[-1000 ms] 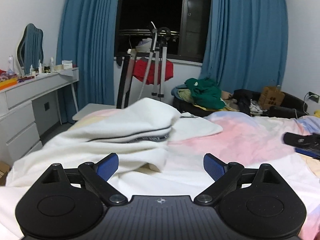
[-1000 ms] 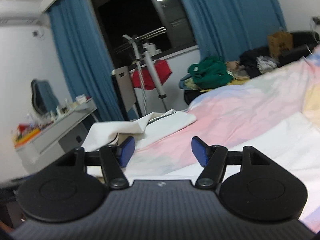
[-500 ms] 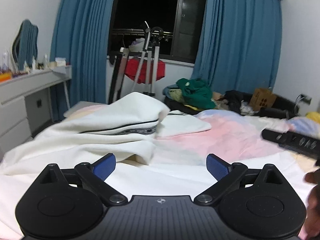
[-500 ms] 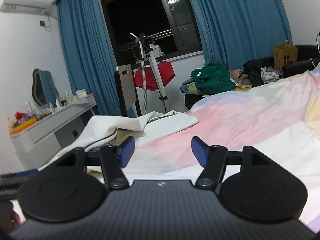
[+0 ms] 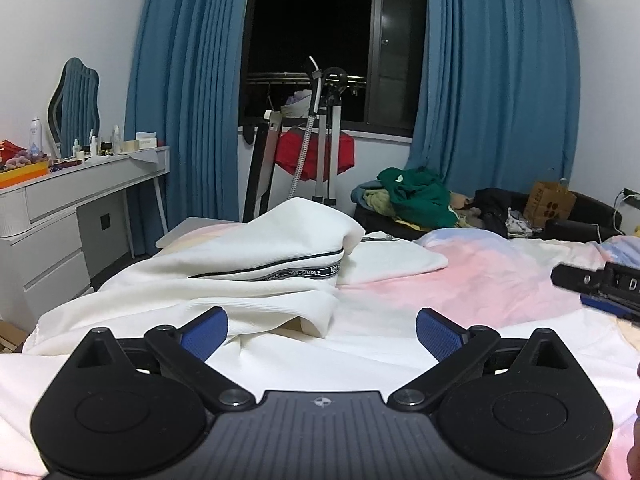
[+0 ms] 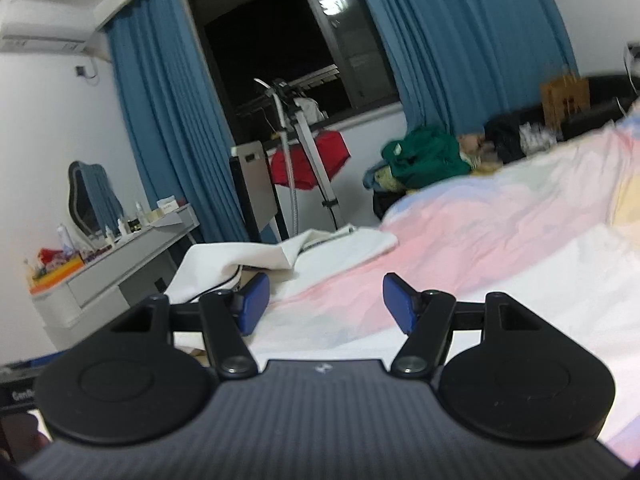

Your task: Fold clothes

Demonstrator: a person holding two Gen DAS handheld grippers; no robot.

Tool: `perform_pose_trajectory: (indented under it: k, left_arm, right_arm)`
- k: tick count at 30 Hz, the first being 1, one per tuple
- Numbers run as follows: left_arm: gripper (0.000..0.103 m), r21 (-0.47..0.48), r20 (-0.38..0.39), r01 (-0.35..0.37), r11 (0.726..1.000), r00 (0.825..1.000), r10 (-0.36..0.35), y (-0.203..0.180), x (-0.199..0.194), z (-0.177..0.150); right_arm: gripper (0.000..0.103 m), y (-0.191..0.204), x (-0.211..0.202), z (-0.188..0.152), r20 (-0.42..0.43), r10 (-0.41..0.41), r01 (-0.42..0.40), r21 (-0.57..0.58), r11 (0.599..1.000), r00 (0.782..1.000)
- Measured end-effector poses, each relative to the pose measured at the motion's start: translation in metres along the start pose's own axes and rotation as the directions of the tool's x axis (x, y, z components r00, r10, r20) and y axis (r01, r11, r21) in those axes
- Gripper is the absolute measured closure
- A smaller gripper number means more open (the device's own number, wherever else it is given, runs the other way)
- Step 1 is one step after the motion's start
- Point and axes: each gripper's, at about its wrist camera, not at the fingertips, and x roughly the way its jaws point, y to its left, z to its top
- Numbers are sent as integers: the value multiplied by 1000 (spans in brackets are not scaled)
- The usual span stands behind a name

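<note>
Left tongs (image 5: 322, 330): jaws opening wide, nothing between them, low over the bed (image 5: 500, 280).
Right tongs (image 6: 322, 300): partly open, empty, above pink bedding.
White garment (image 5: 248, 272): rumpled on the bed just beyond the left tongs, black lettered trim showing.
Far: green clothes pile (image 5: 416, 196), blue curtains (image 5: 188, 92).

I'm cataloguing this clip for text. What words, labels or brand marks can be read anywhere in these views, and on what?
"NOT-SIMPLE", repeated along the black band of the white garment on the bed.
"D", a cut-off white letter on the right tongs at the frame edge; the rest is out of view.
"Con...", partial lettering on a dark object at the lower left of the right wrist view.
Print on the brown paper bag: too blurred to read.
Bottles on the dresser: labels too small.
</note>
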Motion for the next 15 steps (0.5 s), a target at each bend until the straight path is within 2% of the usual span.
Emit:
perform_pose_trajectory:
  k: [4, 8, 11, 13, 15]
  left_arm:
    - [2, 2, -7, -26, 1000, 1000, 26, 3, 0, 1]
    - [2, -20, -40, -55, 998, 998, 54, 9, 4, 3]
    - [2, -50, -46, -53, 997, 998, 50, 15, 8, 3]
    - [2, -76, -58, -53, 996, 997, 48, 20, 13, 0]
    - [2, -97, -61, -48, 994, 997, 42, 24, 18, -2]
  right_arm:
    - [37, -12, 19, -2, -99, 25, -15, 108, 994, 995]
    - [38, -21, 56, 1, -217, 90, -38, 232, 972, 972]
    - [38, -23, 98, 8, -256, 155, -65, 329, 942, 954]
    - [38, -18, 129, 12, -259, 183, -87, 344, 935, 948]
    - [43, -14, 165, 11, -275, 182, -73, 363, 929, 944]
